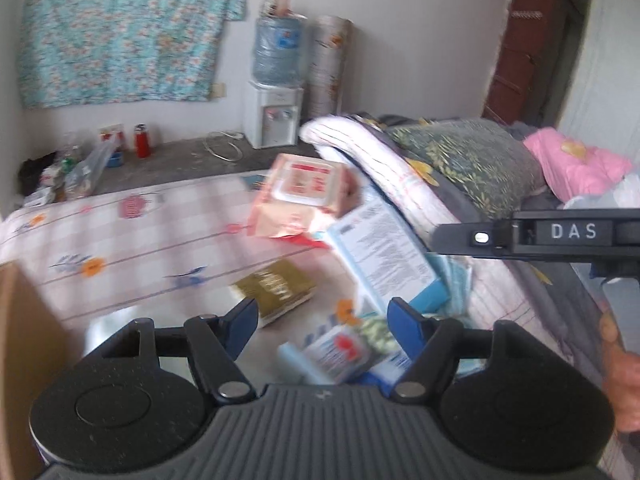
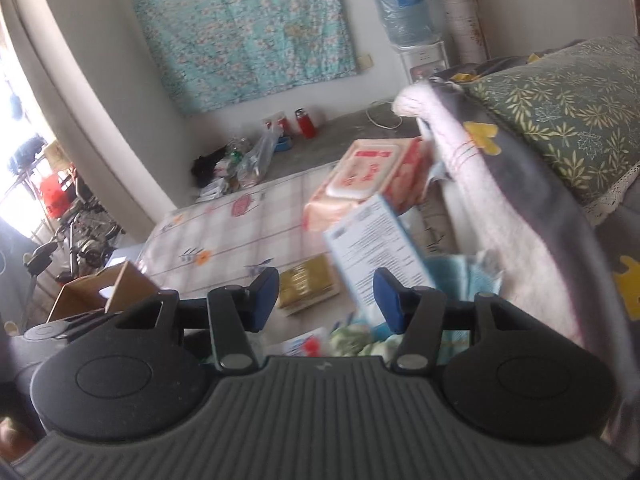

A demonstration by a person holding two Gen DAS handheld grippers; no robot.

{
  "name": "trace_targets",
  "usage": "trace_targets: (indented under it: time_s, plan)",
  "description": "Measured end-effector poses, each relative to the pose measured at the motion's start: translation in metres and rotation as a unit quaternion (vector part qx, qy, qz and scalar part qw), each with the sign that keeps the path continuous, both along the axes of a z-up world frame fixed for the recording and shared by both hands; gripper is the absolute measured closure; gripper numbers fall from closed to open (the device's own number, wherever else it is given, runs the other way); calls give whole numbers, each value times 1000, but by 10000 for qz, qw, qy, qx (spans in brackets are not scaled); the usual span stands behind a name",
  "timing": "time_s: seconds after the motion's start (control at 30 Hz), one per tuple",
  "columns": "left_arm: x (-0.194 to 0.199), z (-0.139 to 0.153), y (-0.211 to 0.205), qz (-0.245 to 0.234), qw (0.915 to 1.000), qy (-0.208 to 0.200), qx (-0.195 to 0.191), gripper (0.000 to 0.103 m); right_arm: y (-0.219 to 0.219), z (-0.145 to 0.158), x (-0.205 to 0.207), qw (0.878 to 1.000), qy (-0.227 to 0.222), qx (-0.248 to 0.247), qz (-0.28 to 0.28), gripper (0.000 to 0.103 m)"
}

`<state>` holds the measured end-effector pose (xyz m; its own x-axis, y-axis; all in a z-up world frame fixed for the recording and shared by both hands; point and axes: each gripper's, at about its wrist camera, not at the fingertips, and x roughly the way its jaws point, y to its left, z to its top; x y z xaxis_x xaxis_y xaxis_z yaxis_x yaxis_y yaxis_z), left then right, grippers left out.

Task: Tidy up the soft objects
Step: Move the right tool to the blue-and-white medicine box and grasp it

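Packets lie heaped on the bed [image 1: 120, 240]: pink wipes pack [image 1: 304, 196] at twelve o'clock; left gripper [image 1: 324, 316] and right gripper [image 2: 326, 296] both released, grasping nothing.

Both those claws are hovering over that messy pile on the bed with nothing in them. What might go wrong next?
1. The pink wipes pack leans on a tilted white box; nudging either may topple both.
2. The small packets under the left gripper lie crowded together, so its open jaws may catch two at once.
3. Both views are blurred, so either gripper, including the right gripper, may land off target.
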<state>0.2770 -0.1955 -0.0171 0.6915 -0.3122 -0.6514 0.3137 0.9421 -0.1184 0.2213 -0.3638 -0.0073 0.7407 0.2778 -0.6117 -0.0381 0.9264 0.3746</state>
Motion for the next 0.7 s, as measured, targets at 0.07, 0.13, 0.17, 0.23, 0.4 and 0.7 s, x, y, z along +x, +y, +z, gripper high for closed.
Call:
trace_targets:
  time_s: [0.07,0.13,0.17,0.23,0.4,0.7]
  plan:
    - [13,-10,-14,-97,9999,138,8,30,-10,-8,12,10000,37,66,11,53]
    - [25,-17,-21,-138,9995,293,-64,31,-16,-16,25,9999,96,110,25,53]
    - [31,-20,-24,-161,9992,347,-129,31,-18,-17,33,9998,131,138,34,54]
    - [43,-26,-29,-232,9982,482,-259,31,-23,-22,45,9996,199,203,47,54]
    - [70,-44,-41,-315,9943,919,-449,30,-32,-46,77,9981,454,415,61,56]
    - [98,-70,-55,-252,9896,1318,-518,27,-33,-73,100,9967,601,551,-6,56]
